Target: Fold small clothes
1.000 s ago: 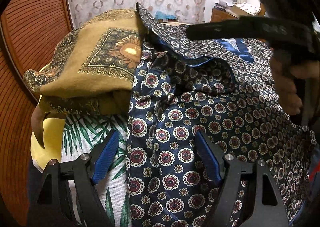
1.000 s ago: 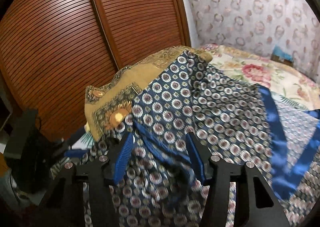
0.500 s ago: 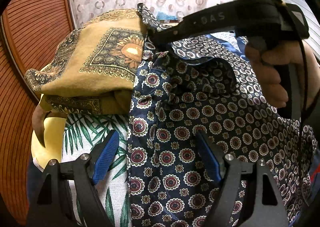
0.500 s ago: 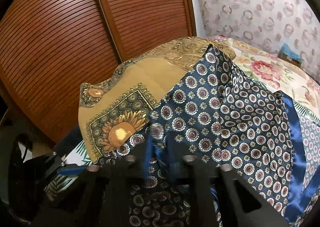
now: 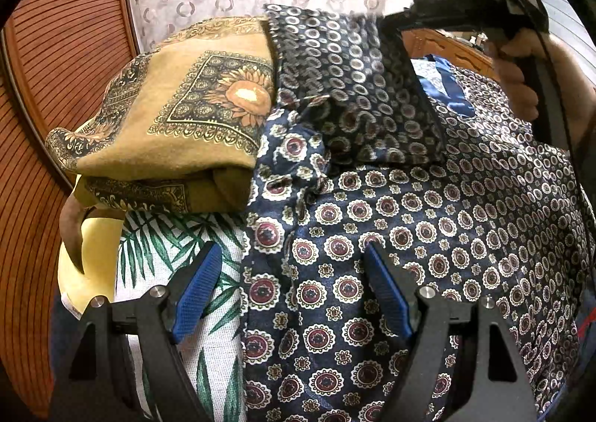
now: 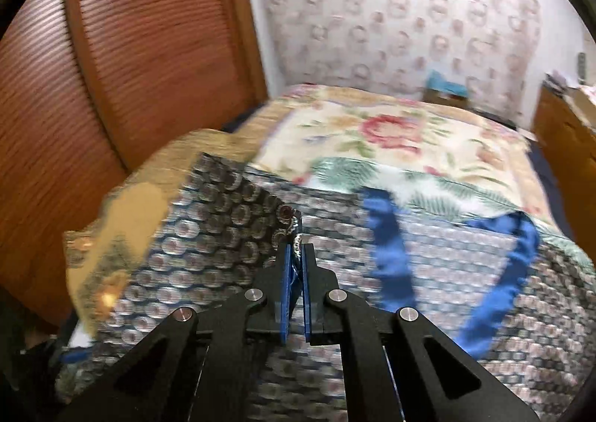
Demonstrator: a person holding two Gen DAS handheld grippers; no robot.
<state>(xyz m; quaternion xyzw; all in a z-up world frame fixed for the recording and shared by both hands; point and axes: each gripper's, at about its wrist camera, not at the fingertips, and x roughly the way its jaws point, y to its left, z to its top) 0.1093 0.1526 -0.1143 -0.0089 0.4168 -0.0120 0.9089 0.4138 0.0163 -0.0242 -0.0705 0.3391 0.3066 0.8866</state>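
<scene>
A: Start at the right gripper (image 6: 295,254). What does it have?

B: Its blue pads are nearly together with a corner of the navy patterned garment (image 5: 391,235) pinched between them. The jaws are easing apart a touch at this moment, yet cloth sits in the gap and the pads press on it.

A: And the left gripper (image 5: 294,288)?

B: Spread wide, nothing between the pads. It hovers over the near left edge of the garment, one pad above the palm-leaf sheet (image 5: 164,235), the other above the navy cloth.

A: Where does the garment lie?

B: Spread over the bed, its left side just against the folded mustard cloth (image 5: 167,116). A flap hangs lifted at the far side, under the right gripper, which a hand (image 5: 517,75) carries at the upper right of the left wrist view. Blue trim (image 6: 387,254) runs across the right part.

A: How should this fold go, in your judgement?

B: Keep the pinch firm, since satin-like cloth probably slips. Carry the flap low and level toward the right so it lands edge on edge. The left gripper could pin the near edge so the body does not drag. Watch the mustard cloth; the flap may catch it.
</scene>
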